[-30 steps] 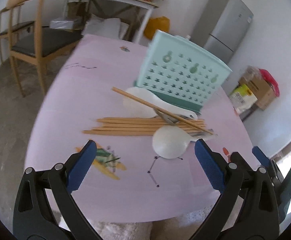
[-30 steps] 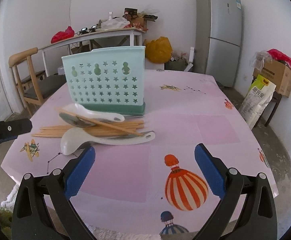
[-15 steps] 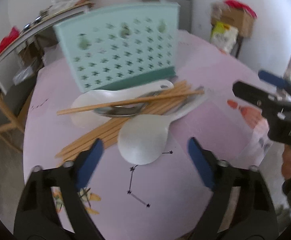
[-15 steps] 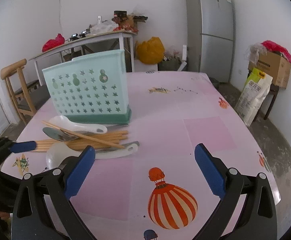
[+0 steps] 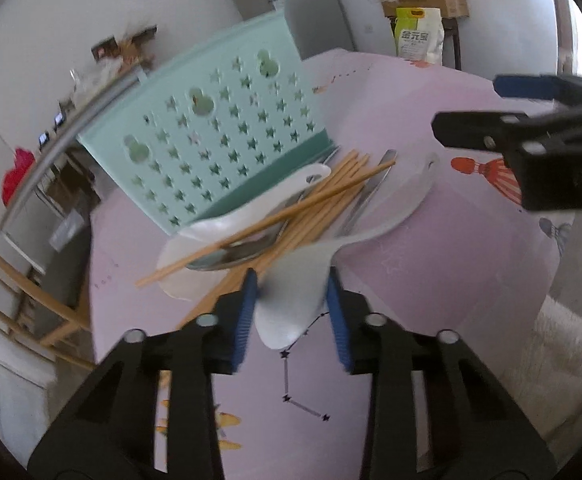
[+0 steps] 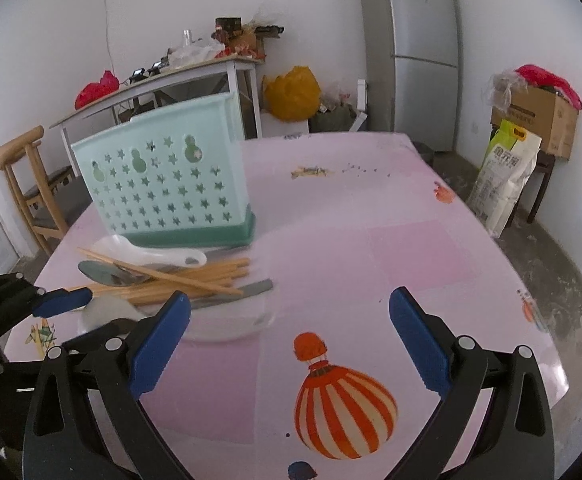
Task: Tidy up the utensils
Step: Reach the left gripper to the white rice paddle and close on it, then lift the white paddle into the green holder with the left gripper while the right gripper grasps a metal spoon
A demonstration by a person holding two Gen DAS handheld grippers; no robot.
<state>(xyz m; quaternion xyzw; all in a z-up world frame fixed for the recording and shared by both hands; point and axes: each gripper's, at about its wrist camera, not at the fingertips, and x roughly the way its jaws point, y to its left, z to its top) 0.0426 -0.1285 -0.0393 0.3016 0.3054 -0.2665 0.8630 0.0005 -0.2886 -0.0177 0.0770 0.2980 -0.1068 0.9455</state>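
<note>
The left gripper [image 5: 291,312] fingers have just been closing around the white plastic spoon's bowl [image 5: 291,300]; brown wooden chopsticks [image 5: 315,204] are lying at eleven o'clock, and the right gripper [image 6: 291,344] fingers are gaping wide, holding nothing.

A table [image 6: 391,240] covered in a glossy pale pink cloth printed with orange striped hot-air balloons and small star constellations. Near its far left side stands a mint-green plastic utensil holder [image 6: 163,188] pierced with star-shaped holes, upright on a darker green base. Just in front of it lies a loose heap: light wooden chopsticks [image 6: 195,276], two white ceramic soup spoons [image 6: 159,256] and a metal spoon [image 6: 103,273], overlapping one another.
</note>
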